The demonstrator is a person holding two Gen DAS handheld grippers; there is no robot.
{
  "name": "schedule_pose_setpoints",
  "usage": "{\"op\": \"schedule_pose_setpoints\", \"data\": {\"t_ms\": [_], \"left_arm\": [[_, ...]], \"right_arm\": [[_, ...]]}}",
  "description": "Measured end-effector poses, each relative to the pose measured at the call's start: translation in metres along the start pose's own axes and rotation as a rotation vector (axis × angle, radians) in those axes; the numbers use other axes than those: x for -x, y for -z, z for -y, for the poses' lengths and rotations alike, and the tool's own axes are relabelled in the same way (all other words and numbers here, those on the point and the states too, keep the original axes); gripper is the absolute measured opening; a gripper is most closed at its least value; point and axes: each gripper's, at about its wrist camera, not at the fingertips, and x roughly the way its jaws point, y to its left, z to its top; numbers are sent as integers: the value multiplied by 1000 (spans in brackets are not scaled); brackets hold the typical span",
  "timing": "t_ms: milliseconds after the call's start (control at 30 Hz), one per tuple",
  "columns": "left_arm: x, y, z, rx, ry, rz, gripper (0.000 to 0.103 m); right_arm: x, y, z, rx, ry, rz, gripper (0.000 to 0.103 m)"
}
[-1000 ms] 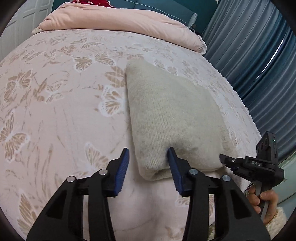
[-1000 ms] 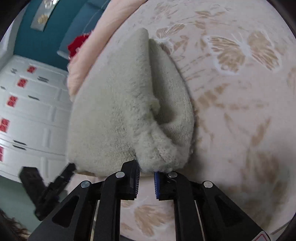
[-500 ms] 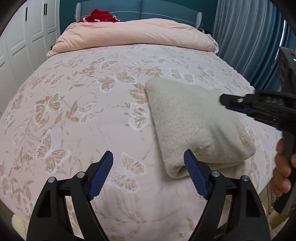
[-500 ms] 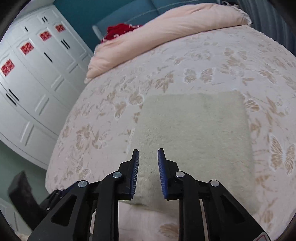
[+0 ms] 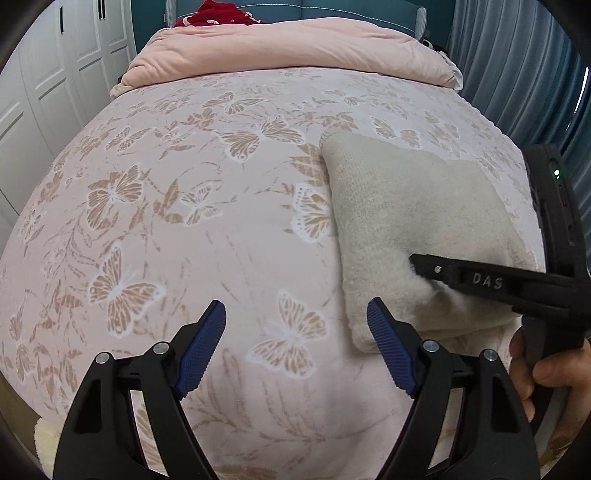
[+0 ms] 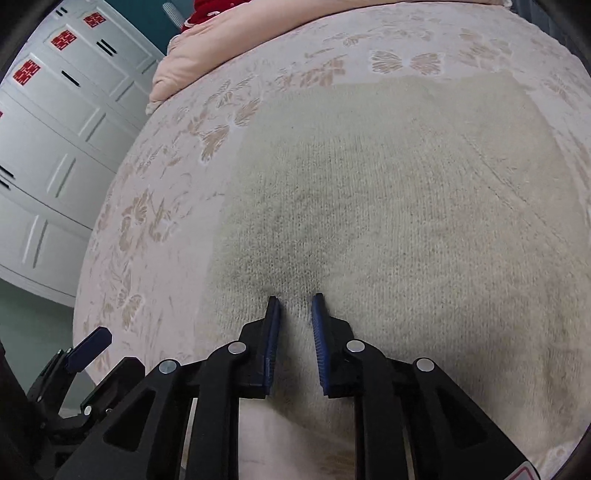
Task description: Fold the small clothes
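Observation:
A folded cream knit garment (image 5: 399, 206) lies flat on the butterfly bedspread (image 5: 192, 229), right of centre in the left wrist view. My left gripper (image 5: 295, 325) stands wide open over bare bedspread, its right finger beside the garment's near left corner, with nothing between the pads. My right gripper (image 6: 295, 299) points down onto the garment (image 6: 388, 184) near its front edge. Its jaws stand a narrow gap apart and are closing, tips dented into the knit. The left wrist view shows that right gripper (image 5: 417, 264) reaching in from the right, held by a hand (image 5: 546, 373).
A pink duvet (image 5: 295, 48) lies rolled across the head of the bed, with something red (image 5: 221, 11) behind it. White wardrobe doors (image 6: 55, 122) stand to the left and blue curtains (image 5: 517, 59) to the right. The bed's front edge runs just below both grippers.
The right gripper has let go of the garment's folded edge, swung over and come down on its top. The left gripper has opened wide and drawn back off the garment's near corner.

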Motion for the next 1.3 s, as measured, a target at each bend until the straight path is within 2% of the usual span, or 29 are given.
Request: {"op": "schedule_pose_setpoints", "data": {"t_ms": [67,100,133,167,233,267,367,467,500,533,600,667,700,767,800,833,900,933,967,1000,1033,1067,1133,1200,1233,1300], "left_arm": [[1,-2,4,2,16,-7,79],[2,-4,6,3,23,-8,82],[5,-7,9,-1,35,0,89],[7,-12,12,-4,59,15,91],[9,-24,19,-2,135,40,94],[8,-30,23,9,165,44,95],[-6,-45,36,50,236,7,96],[-19,-51,48,103,273,-45,96],[-20,-51,50,118,277,-46,96],[-19,-51,52,126,280,-44,96],[-18,-50,55,121,280,-43,96],[-16,-50,57,104,279,-37,96],[-17,-50,57,99,278,-34,96],[-20,-51,56,102,282,-34,96],[-23,-51,57,108,283,-39,96],[-27,-52,56,115,282,-46,96],[-35,-52,57,128,293,-63,96],[-39,-53,58,132,299,-71,96],[-43,-53,58,137,303,-81,96],[-48,-54,57,141,313,-91,96],[-53,-54,56,146,321,-102,96],[-58,-55,54,153,307,-113,96],[-69,-58,48,170,280,-125,96],[-85,-60,41,204,302,-165,97],[-96,-60,37,231,330,-203,98],[-119,-56,31,302,420,-273,98]], "right_arm": [[21,-6,-2,0,-7,37,16],[37,-7,2,-16,-15,84,17],[55,-7,8,-32,-10,144,24],[73,-7,19,-49,17,195,39],[100,-4,48,-96,103,269,56],[108,-3,65,-125,128,280,57],[104,-1,111,-239,134,221,57],[74,-4,132,-291,45,145,56],[63,-4,132,-295,52,121,51],[58,-7,128,-283,59,115,26],[71,-15,108,-225,38,162,19],[109,-21,85,-162,-91,279,18],[127,-23,76,-125,-121,328,18],[149,-22,70,-79,-129,392,21],[146,-21,76,-79,-121,385,22],[133,-18,86,-88,-72,354,24],[89,-9,113,-131,141,214,28],[70,-2,123,-148,209,141,29],[65,5,130,-172,178,139,34],[71,12,133,-193,144,179,41],[77,14,133,-197,136,201,64],[81,15,131,-192,145,219,72],[81,17,129,-162,147,233,77],[67,18,133,-157,137,176,78],[59,18,139,-178,112,152,80],[49,22,156,-267,-8,126,83]]}}
